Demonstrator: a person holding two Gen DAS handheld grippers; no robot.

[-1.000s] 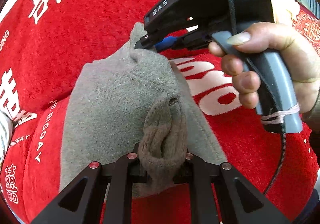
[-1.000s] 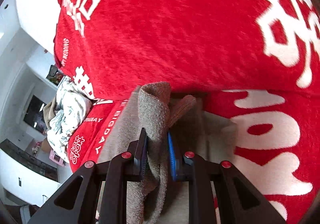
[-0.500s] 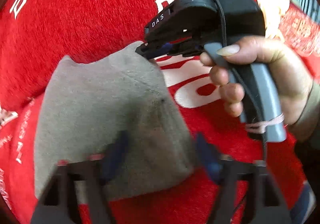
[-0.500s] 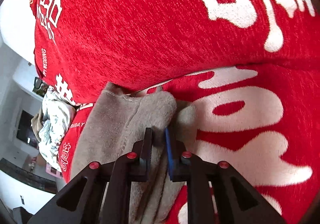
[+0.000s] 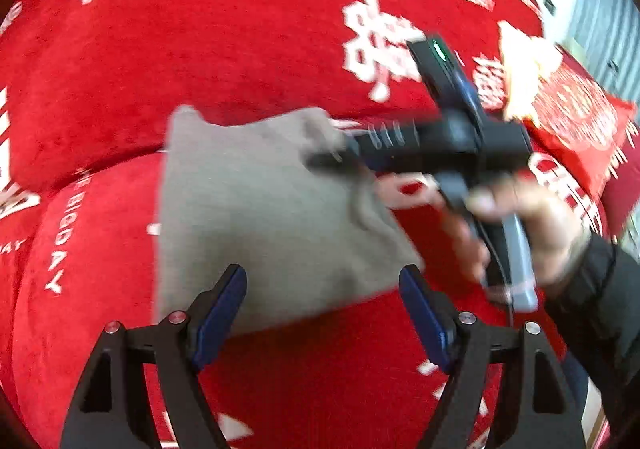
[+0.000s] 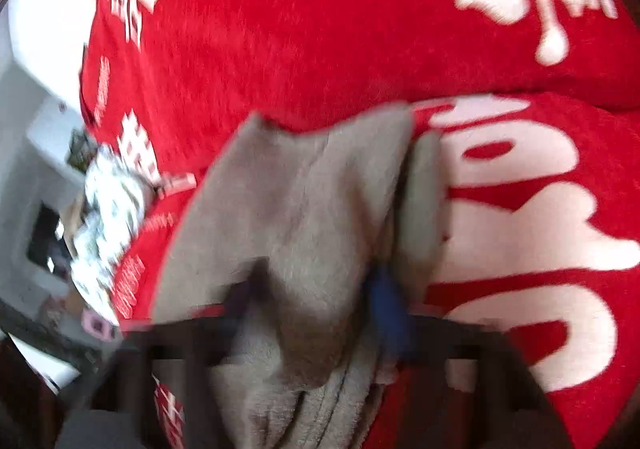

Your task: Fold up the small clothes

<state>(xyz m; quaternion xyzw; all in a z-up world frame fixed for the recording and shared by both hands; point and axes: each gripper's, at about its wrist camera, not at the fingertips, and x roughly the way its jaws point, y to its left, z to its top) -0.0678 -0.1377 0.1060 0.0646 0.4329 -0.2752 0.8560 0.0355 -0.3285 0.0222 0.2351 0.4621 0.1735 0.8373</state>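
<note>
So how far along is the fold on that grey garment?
Done: the grey garment lies doubled over and fairly flat on the red blanket. The left gripper has just opened and has nothing between its fingers. In hand: the right gripper is at the garment's far corner, with cloth between its fingers; blur hides whether they clamp it. Left: free that corner and make any further folds.

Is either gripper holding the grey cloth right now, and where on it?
The left gripper is open, holding nothing. The right gripper has a bunched fold of the grey cloth between its fingers at the far edge.
</note>
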